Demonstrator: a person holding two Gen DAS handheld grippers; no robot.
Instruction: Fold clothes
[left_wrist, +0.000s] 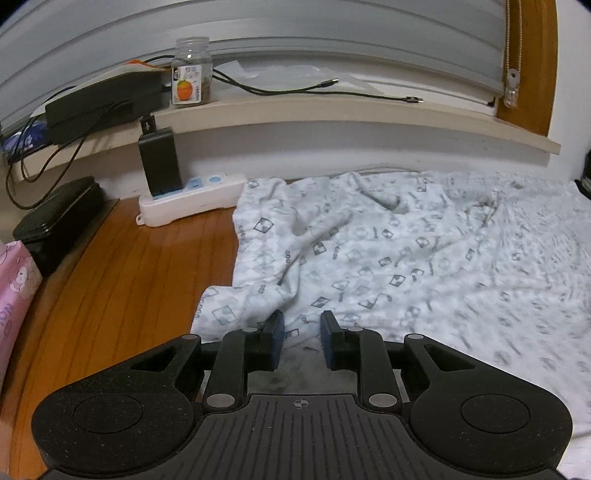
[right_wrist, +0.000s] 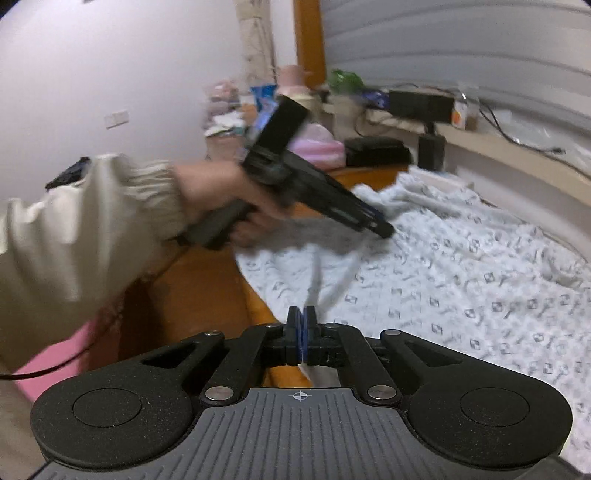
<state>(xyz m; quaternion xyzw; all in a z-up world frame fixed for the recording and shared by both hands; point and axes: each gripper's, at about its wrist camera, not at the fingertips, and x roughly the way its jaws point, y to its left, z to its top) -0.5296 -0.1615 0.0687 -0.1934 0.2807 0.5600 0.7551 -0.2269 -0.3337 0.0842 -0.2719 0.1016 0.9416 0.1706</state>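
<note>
A white garment with a grey square print (left_wrist: 388, 251) lies spread and creased on the wooden table (left_wrist: 122, 280). My left gripper (left_wrist: 302, 334) is open, its blue pads either side of the garment's near left edge, low over the cloth. In the right wrist view the same garment (right_wrist: 461, 280) covers the table's right part. My right gripper (right_wrist: 303, 325) is shut on a raised fold of the garment's near edge, which stretches up from the pads. The left gripper (right_wrist: 380, 225) shows there too, held in a hand over the garment's far left part.
A white power strip (left_wrist: 192, 199) with a black charger stands at the wall behind the garment. A black case (left_wrist: 55, 218) and a pink packet (left_wrist: 14, 295) lie at the left. A shelf above holds a jar (left_wrist: 191, 74), cables and black boxes. Clutter fills the far corner (right_wrist: 258, 107).
</note>
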